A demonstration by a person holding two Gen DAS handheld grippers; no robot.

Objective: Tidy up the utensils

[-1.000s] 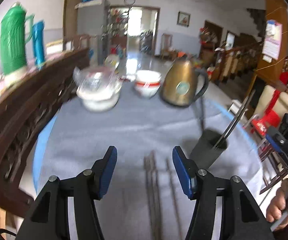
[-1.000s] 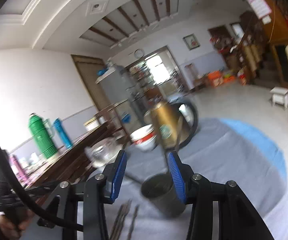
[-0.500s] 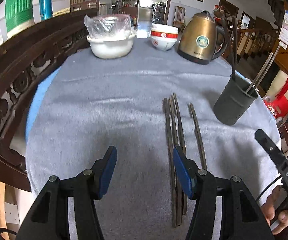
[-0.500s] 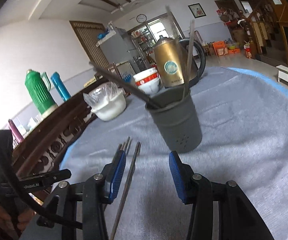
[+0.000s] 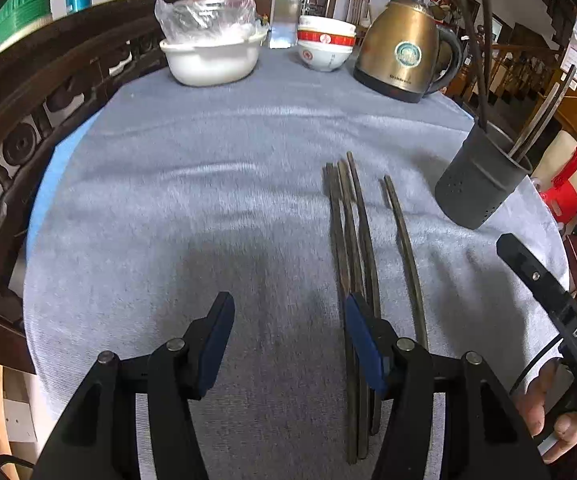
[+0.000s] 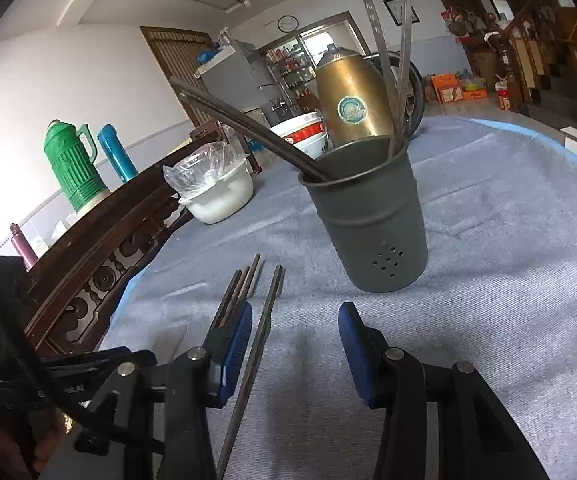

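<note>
Grey cloth [image 5: 208, 184] covers the table, blue edge showing at the left. Four dark chopsticks [image 5: 354, 240] lie flat on it: three bunched side by side, touching or nearly so, and one single chopstick [image 5: 404, 248] just to their right, apart from the bunch.

Left gripper [image 5: 288, 340] sits low over the cloth, jaws roughly half open, nothing between the pads. Its right finger [image 5: 362, 344] overlaps the near part of the bunch in the left wrist view; can't tell if it touches them. Bare cloth in the gap.

Right gripper [image 6: 294, 348] also about half open, holding nothing. In the right wrist view the single chopstick runs into the gap, close to the left finger [image 6: 234, 348], not pinched. The bunch [image 6: 240, 284] passes behind that finger.

Dark grey holder [image 6: 368, 220], a perforated cup, stands upright on the cloth just beyond the right gripper and to the right of the loose chopsticks. It has utensils in it already: two dark sticks [image 6: 248, 128] leaning out to the left and a pair of lighter metal ones [image 6: 392, 80] standing near upright.

Far side of the table: white basin [image 5: 212, 60] with a plastic bag over it, stacked red-banded bowls [image 5: 324, 50], brass-coloured kettle [image 5: 404, 60]. Carved dark wood rail [image 5: 28, 120] runs along the left edge. Green thermos [image 6: 74, 164] and blue flask [image 6: 116, 156] stand behind it.

A hand [image 5: 548, 420] grips the right tool's handle at the lower right of the left wrist view.
</note>
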